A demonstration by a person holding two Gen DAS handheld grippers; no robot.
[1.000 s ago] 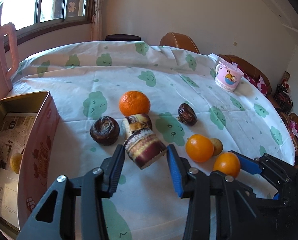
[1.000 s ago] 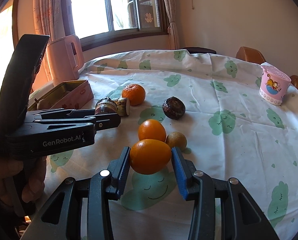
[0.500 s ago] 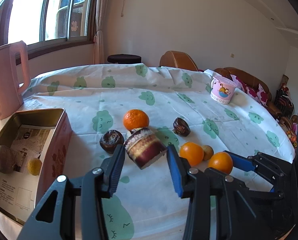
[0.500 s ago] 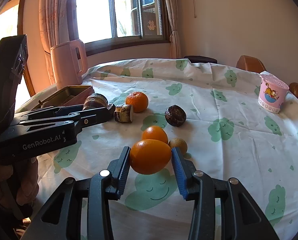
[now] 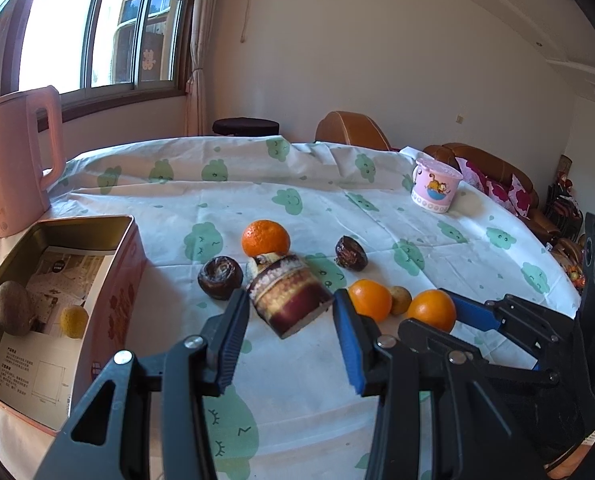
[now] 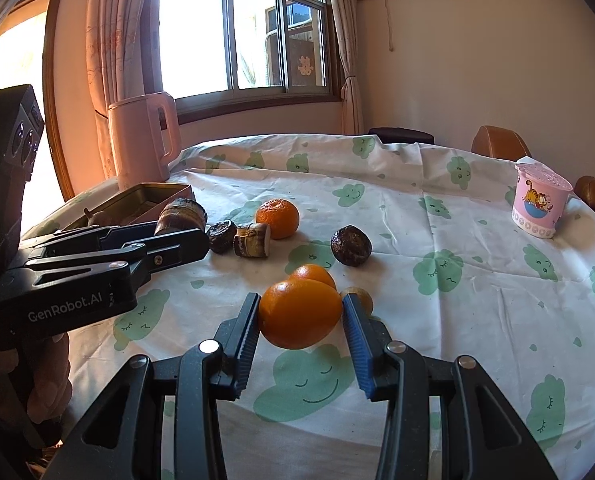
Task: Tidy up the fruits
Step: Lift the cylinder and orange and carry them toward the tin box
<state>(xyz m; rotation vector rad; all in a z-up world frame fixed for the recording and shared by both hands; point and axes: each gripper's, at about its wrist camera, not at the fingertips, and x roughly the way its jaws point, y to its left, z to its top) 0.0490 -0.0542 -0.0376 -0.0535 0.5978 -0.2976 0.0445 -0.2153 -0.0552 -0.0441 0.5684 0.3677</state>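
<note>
The left gripper (image 5: pixel 289 320), angled down over the cloud-print tablecloth (image 5: pixel 233 200), clamped a brown, banded sugarcane chunk (image 5: pixel 287 294) lifted just right of the open pink tin box (image 5: pixel 117 312). The right gripper (image 6: pixel 299 322) squeezed a glossy orange (image 6: pixel 299 314) near the table's front. Only the left view showed a brown pear-shaped fruit (image 5: pixel 11 308) and a small yellow fruit (image 5: pixel 73 321) inside the tin.
</note>
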